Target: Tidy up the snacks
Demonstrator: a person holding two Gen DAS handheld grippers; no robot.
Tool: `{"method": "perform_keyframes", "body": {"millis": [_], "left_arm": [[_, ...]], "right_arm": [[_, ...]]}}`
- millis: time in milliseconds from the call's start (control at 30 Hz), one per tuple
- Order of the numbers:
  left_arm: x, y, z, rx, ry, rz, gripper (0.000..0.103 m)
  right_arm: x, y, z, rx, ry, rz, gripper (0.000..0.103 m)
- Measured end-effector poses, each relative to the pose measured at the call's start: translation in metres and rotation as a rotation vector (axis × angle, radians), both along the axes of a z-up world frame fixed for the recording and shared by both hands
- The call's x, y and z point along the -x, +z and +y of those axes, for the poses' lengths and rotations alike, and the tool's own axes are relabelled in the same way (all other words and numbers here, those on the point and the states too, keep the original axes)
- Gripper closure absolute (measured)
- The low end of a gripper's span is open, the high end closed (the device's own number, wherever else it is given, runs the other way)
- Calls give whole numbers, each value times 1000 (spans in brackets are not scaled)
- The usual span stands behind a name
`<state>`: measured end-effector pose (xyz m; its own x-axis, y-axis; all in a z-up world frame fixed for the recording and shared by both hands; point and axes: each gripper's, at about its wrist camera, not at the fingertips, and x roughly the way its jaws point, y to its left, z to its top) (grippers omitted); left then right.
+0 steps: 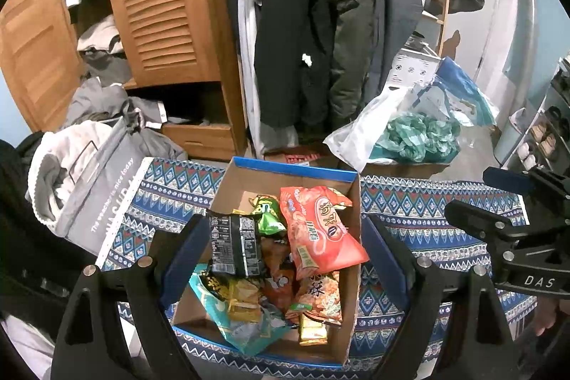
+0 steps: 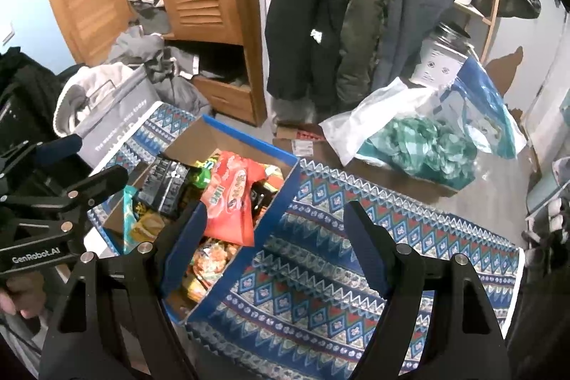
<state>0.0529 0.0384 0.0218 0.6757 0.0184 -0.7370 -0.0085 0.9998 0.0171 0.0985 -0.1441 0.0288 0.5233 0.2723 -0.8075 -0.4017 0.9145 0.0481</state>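
Hovering over a cardboard box (image 1: 245,182) crammed with snacks, sitting on the patterned cloth (image 1: 420,205) covering the desk. Left claw (image 1: 285,259) gaping wide, gripping nothing, straddling the pile from above. Right claw (image 2: 274,237) spread wide too, holding nothing, hanging over the box's right wall and the cloth beside it. Lying on top: a big red bag (image 1: 317,227), leaning across the others, touching a black packet (image 1: 235,244) and a small green packet (image 1: 269,212) just behind it. Poking out nearer: a teal bag (image 1: 221,312) and an orange packet (image 1: 320,294). Sitting further back: a white plastic bag (image 1: 359,134), well apart from the box.
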Motion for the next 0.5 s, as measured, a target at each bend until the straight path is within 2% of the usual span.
{"method": "perform_keyframes", "body": {"millis": [500], "left_arm": [[2,-5,1,13,32,35,15]], "right_arm": [[0,0,0,0,1,0,25]]}}
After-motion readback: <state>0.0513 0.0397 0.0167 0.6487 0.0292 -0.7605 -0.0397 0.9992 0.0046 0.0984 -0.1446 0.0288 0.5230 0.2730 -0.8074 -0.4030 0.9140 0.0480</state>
